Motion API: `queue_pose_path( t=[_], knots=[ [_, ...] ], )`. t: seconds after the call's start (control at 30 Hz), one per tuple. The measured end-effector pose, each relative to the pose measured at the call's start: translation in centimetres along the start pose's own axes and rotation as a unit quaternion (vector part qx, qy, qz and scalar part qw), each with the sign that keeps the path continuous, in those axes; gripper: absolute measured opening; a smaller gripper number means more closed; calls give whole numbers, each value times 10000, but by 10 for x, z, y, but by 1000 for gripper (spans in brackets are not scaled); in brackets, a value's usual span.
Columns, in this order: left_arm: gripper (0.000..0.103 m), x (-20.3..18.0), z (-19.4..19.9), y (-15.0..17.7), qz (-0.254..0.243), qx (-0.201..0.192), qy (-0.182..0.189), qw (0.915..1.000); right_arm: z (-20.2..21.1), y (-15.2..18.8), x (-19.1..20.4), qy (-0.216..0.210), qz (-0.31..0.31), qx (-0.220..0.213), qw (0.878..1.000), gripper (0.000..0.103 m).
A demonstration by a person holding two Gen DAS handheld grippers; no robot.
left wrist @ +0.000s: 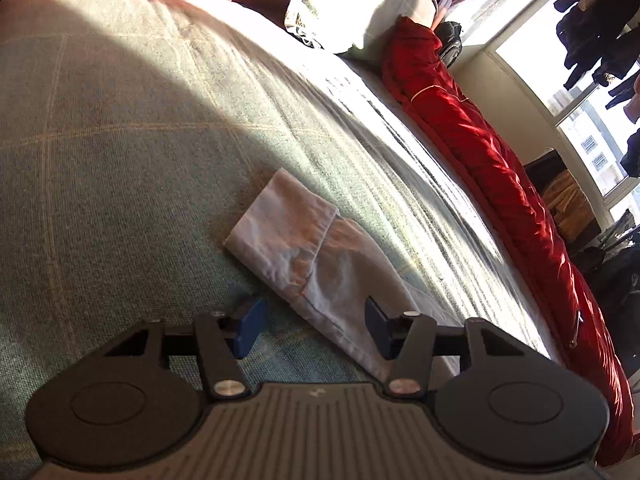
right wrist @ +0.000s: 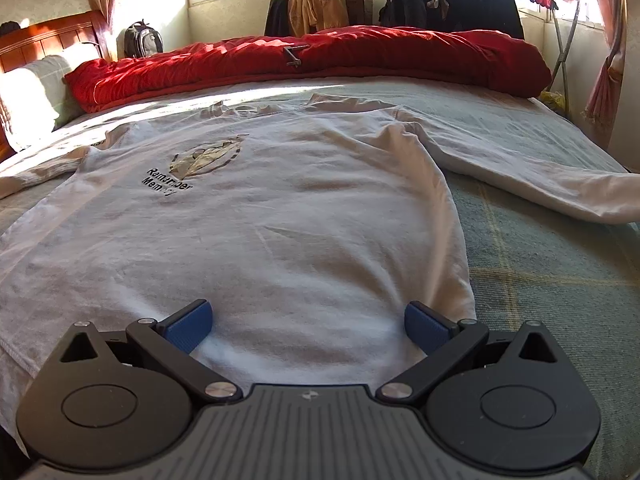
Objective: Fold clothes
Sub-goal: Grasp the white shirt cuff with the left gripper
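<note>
Here, on the left: left claw (left wrist: 316, 326) over the green checked bed cover (left wrist: 120, 184), blue pads (left wrist: 250, 328) apart, nothing pinched. Between and just ahead of the pads, a white sleeve end (left wrist: 304, 256), cuff folded over, lying flat on the cover, running back under the claw toward its right finger. Cannot tell whether either pad touches the cloth. Farther ahead and right of the claw, a long red quilt (left wrist: 480, 136) along the far edge of the bed; beyond the sleeve, a pillow (left wrist: 352, 4) in strong sunlight against the wooden headboard.

Over to the right: right claw (right wrist: 308, 326) low above the hem of a white long-sleeved shirt (right wrist: 260, 216), spread flat on the bed, front up. Pads (right wrist: 190, 326) wide apart, cloth lying between them, not gripped. Ahead and left of the claw, a printed emblem with black lettering (right wrist: 188, 168) on the chest. Ahead and right, one sleeve (right wrist: 520, 176) stretched out across the cover toward the right edge. Beyond the shirt, the same red quilt (right wrist: 320, 60) bunched along the far side, a backpack (right wrist: 142, 40) to its left by the wall, dark jackets on a drying rack (right wrist: 460, 0) before the windows.
</note>
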State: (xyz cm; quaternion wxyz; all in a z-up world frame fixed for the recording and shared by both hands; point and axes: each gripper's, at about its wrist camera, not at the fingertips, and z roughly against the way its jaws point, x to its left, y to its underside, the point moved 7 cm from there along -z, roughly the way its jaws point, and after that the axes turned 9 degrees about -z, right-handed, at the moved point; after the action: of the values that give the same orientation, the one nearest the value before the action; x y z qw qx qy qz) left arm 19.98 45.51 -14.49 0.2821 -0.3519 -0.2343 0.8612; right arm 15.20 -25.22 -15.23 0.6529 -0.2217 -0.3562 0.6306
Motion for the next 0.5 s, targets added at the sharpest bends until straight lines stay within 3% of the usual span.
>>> queue_pose_path(
  t=[0.2, 0.23, 0.3, 0.4, 0.5],
  knots=[
    [51, -1, -21, -11, -54, -75, -106, 9999, -2, -2, 2, 147, -41, 71, 9999, 103],
    [48, 0, -21, -11, -54, -108, -160, 9998, -2, -2, 2, 164, -45, 81, 9998, 103],
    [20, 2, -22, -12, -87, -149, -368, 9992, -2, -2, 3, 188, -51, 102, 9998, 103],
    [12, 6, -16, -11, -13, -258, -401, 9989, -2, -3, 3, 212, -55, 135, 9997, 103],
    [11, 6, -2, -9, -96, -416, -492, 9979, -2, -3, 3, 236, -60, 167, 9996, 103]
  ],
)
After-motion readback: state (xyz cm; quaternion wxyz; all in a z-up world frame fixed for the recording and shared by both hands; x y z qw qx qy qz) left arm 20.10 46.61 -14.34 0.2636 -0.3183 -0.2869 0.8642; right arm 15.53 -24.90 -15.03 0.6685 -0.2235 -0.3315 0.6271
